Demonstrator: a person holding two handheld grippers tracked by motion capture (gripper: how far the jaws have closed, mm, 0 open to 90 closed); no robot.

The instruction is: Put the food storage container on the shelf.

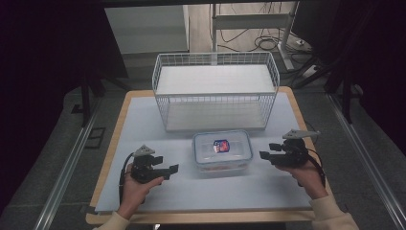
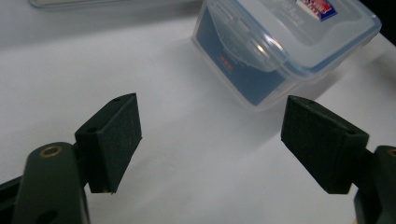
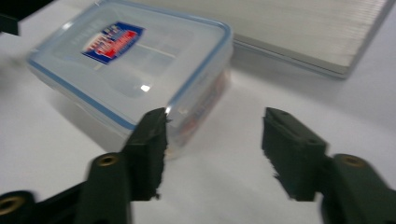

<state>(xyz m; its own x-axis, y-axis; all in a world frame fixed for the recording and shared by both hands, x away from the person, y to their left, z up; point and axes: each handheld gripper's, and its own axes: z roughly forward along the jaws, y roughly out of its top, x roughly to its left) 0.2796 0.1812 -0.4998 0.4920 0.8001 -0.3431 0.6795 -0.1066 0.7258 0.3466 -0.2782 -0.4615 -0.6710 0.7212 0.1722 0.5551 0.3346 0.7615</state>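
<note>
Clear plastic lidded box (image 1: 222,151) looks stiff, light, slick-sided; both claws, left claw (image 1: 171,169) and right claw (image 1: 266,151), stand open, empty, flanking it; best gripped across its short ends.

a white wire basket (image 1: 215,91) stands at the upper middle of the frame, on the far part of a pale sheet (image 1: 143,124) that covers a wooden table (image 1: 117,120). cables (image 1: 261,40) lie on the floor at the top, beside a metal stand (image 1: 287,43).
</note>
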